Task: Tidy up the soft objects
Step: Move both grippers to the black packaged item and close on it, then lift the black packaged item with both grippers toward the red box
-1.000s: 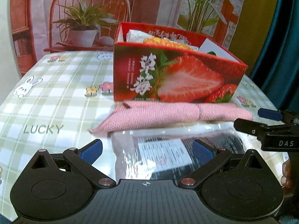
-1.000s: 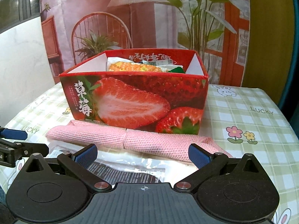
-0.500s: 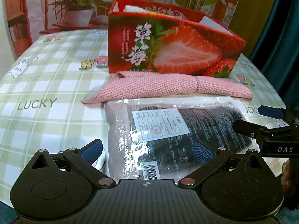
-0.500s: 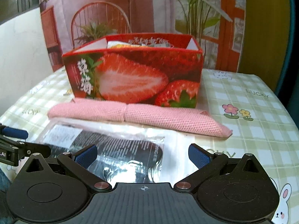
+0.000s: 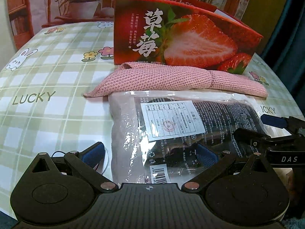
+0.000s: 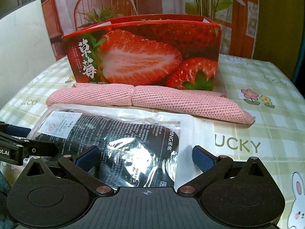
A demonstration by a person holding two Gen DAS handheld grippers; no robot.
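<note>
A: What is seen all around?

B: A wall picture with a chair and green plants is seen at the back. In front of it, a table is covered with a green checked cloth. Bunnies, flowers and the word LUCKY are printed on it.

A: What is the biggest thing on the table?

B: A red box with big strawberries painted on its side is stood in the middle. What is inside it cannot be made out.

A: And next?

B: A clear plastic bag with something dark packed inside is laid flat near the front edge. A white label is stuck on it. A pink knitted cloth is rolled long and laid between the box and the bag. The box is touched by it along the bottom, and the far edge of the bag is met by it.

A: How are the grippers held?

B: The left gripper is spread wide, with nothing pinched. Its blue pads are set over the near left part of the bag. The right gripper is spread wide too, and nothing is grabbed. It is held over the right end of the bag. Each gripper is seen from the side in the other one's view.
</note>
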